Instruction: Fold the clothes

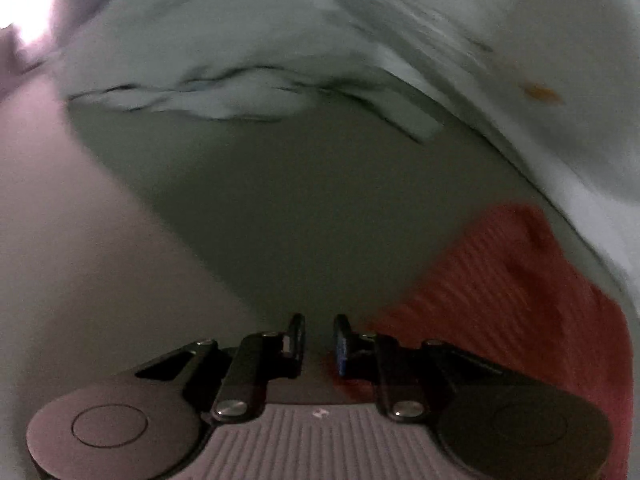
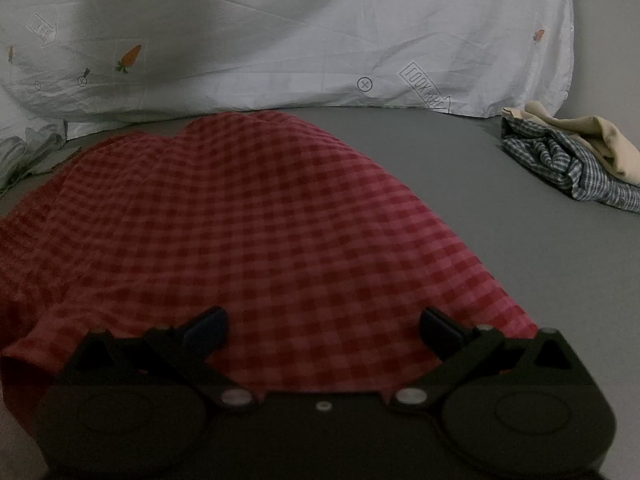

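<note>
A: Two grippers logged. Right gripper (image 2: 322, 322): jaws spread wide, empty, poised over the near edge of the red-and-pink checked cloth garment (image 2: 240, 220), which lies spread on the grey bed surface (image 2: 500, 240).

B: Left gripper (image 1: 319, 336)?

A: Jaws nearly together with a narrow gap; cannot tell whether they pinch anything. Red cloth sits just right of them.

B: Surroundings?

A: Pale printed carrot-pattern quilt (image 2: 280, 40) behind; crumpled blue plaid shirt with cream cloth (image 2: 560, 156) far right.
</note>
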Available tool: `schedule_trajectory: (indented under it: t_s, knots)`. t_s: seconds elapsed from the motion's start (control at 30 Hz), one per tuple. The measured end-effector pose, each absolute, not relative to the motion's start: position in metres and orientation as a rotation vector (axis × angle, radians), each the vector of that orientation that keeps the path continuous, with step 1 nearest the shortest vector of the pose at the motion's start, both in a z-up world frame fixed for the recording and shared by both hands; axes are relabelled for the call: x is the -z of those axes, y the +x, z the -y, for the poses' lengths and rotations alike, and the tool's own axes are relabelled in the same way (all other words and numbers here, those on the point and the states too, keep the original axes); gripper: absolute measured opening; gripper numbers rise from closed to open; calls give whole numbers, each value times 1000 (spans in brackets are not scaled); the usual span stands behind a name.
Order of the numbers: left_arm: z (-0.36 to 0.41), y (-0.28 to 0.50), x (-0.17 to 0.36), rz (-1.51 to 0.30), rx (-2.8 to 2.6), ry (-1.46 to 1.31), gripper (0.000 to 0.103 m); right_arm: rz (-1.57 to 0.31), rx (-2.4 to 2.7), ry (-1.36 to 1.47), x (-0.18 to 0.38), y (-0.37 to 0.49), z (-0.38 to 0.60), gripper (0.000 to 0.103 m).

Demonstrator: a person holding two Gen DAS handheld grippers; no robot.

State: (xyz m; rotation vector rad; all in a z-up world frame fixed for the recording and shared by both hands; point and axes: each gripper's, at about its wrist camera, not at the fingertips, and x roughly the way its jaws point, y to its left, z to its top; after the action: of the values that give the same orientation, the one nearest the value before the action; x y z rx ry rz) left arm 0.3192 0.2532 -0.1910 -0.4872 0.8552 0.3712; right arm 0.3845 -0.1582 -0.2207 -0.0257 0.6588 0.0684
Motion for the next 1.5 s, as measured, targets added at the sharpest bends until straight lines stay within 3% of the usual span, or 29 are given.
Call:
schedule_trajectory:
  t_s: [0.13,0.2,0.27,0.47,0.57,0.73,1.17,1.23,1.27,1.33,1.37,1.5]
  knots:
    - [-279,310,188,-834,-451,-604,45,-658,-69,-26,221,386,159,103]
    - [-253,312,183,-848,-338,-561,58,-658,-69,-26,221,386,159,103]
    - [-224,314,179,-864,-217,-498,63,-658,-68,-26,220,385,158,103]
    - [-116,336,165,-874,146,-84,64,-658,-68,-25,220,384,159,103]
    - [-91,348,169,-892,236,-37,70,-658,-68,-23,220,384,160,103]
    - [-69,346,197,-1030,330,44,70,-657,-67,-21,220,383,159,103]
    - [-66,337,197,-980,272,159,70,-657,-67,-19,220,383,159,103]
    - [-59,336,201,-984,299,186,68,-657,-67,-19,220,383,159,103]
    - [-56,336,202,-979,309,190,61,-657,-67,-18,220,383,159,103]
    - [-57,337,202,-955,313,150,39,-657,-67,-18,220,383,159,103]
    - [-59,338,201,-952,304,134,6,-657,-67,-17,220,383,159,103]
    - [-62,329,194,-934,281,126,2,-665,-63,-4,220,383,160,103]
